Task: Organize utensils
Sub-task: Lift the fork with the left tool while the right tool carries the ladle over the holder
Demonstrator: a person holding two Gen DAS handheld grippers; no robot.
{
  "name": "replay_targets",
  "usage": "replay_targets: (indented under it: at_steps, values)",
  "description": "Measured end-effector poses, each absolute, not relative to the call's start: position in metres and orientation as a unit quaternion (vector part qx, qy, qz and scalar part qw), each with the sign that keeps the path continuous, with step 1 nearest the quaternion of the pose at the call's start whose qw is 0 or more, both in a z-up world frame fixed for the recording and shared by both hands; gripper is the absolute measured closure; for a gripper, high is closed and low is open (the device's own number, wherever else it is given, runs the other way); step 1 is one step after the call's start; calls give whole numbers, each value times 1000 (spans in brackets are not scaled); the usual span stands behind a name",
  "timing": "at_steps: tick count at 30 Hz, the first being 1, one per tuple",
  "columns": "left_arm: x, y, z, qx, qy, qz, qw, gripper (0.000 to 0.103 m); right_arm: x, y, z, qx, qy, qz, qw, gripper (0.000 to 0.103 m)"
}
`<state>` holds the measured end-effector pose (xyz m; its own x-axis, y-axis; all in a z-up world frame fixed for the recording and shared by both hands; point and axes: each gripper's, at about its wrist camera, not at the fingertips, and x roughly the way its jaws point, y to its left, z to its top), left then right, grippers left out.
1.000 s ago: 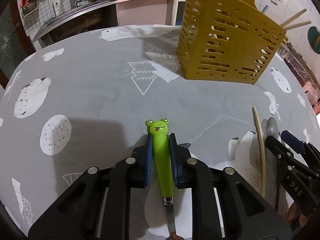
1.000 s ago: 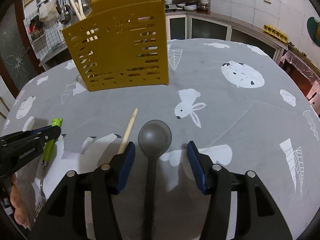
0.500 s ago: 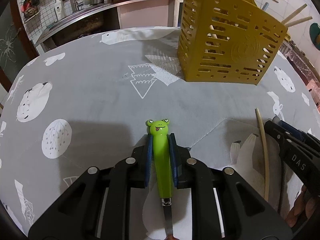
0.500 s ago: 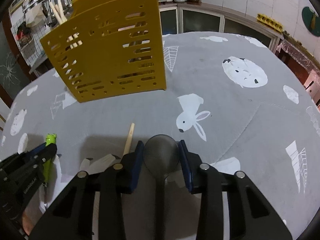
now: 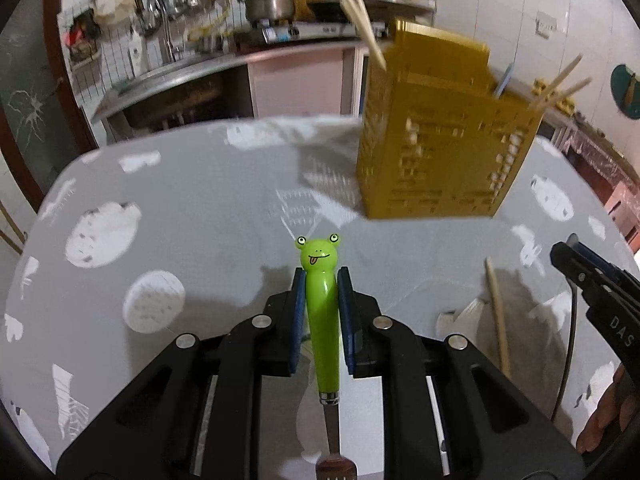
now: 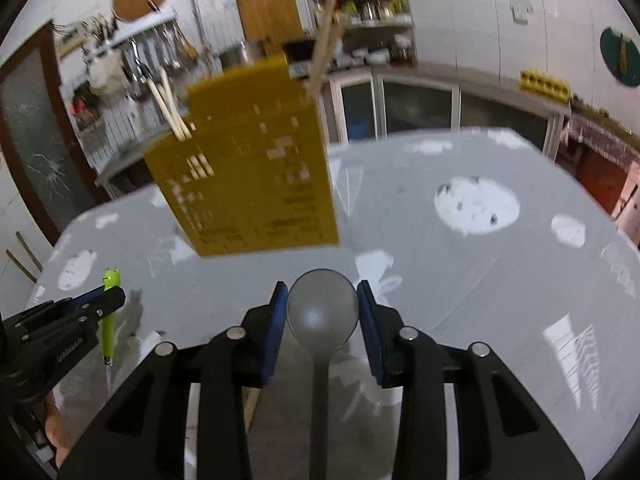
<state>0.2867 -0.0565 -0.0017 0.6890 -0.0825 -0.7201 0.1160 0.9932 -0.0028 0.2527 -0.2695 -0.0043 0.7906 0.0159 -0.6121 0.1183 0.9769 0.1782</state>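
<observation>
My left gripper [image 5: 322, 284] is shut on a green frog-handled fork [image 5: 320, 296], frog head pointing forward, tines toward the camera, lifted above the table. My right gripper [image 6: 322, 296] is shut on the bowl of a grey spoon [image 6: 322, 312], also lifted. The yellow slotted utensil holder [image 5: 436, 152] stands ahead at the far side of the table, with chopsticks in it; it also shows in the right wrist view [image 6: 248, 160]. A wooden chopstick [image 5: 498, 316] lies on the cloth between the grippers.
The table carries a grey cloth with white animal prints [image 5: 180, 184]. A kitchen counter with a pot [image 5: 268, 6] and hanging tools runs behind it. The right gripper shows at the edge of the left wrist view [image 5: 592, 280].
The right gripper closed on the spoon's bowl. Both grippers rose from the table, tilting up so the kitchen behind comes into view.
</observation>
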Motion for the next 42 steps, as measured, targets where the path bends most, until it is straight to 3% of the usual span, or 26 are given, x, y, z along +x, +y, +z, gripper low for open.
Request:
replay_targets:
  at_steps: [15, 42]
  values:
    - [239, -43, 52, 15, 275, -56, 960, 88, 221, -285, 29, 102, 223, -9, 969, 67]
    - [225, -34, 94, -17, 209, -87, 974, 88, 214, -289, 65, 108, 117, 15, 987, 67]
